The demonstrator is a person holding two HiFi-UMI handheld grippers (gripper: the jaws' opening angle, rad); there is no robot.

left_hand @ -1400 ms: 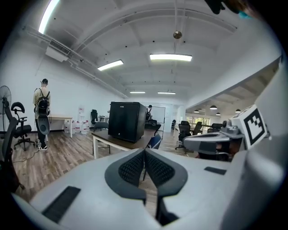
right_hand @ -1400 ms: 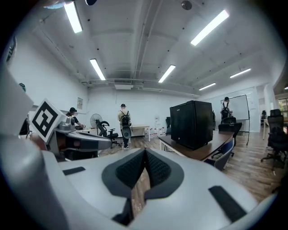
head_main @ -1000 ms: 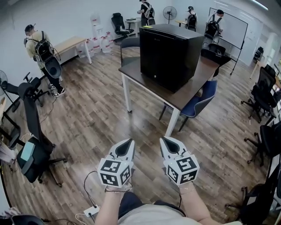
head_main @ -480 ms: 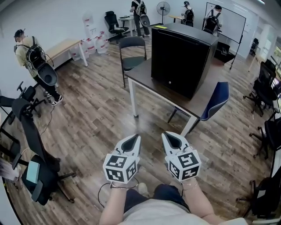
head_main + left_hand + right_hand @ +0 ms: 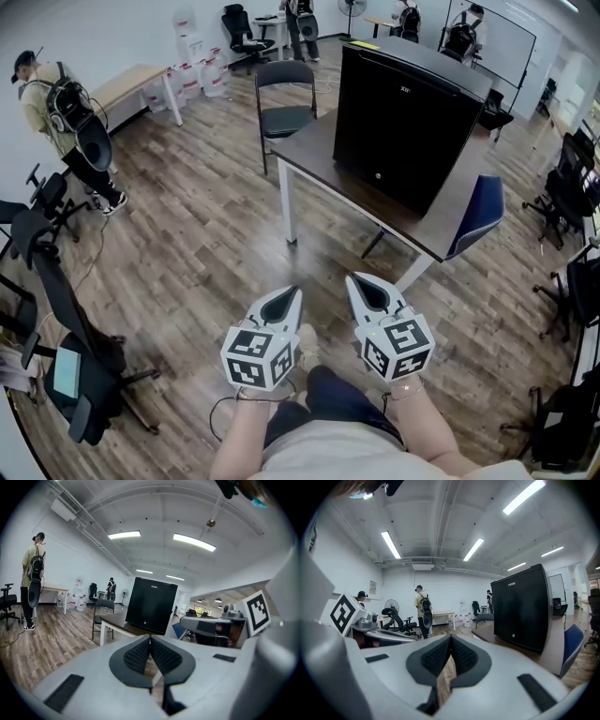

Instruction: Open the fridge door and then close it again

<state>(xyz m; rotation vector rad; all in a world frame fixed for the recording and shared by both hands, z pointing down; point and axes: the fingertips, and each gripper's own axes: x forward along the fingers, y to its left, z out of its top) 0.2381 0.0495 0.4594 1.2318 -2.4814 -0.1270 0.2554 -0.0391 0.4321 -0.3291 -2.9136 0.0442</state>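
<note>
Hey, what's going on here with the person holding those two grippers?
A person holds a gripper in each hand, side by side out in front. The left gripper and the right gripper both have their jaws together with nothing between them. Ahead, a black fridge stands on a dark table, its door shut. Neither gripper touches it, so opening the door has not begun.

Barely any text to read here
There's a tiny white brand word (image 5: 513,584) up top on the black fridge (image 5: 520,613) door, but it's too small to make out.
</note>
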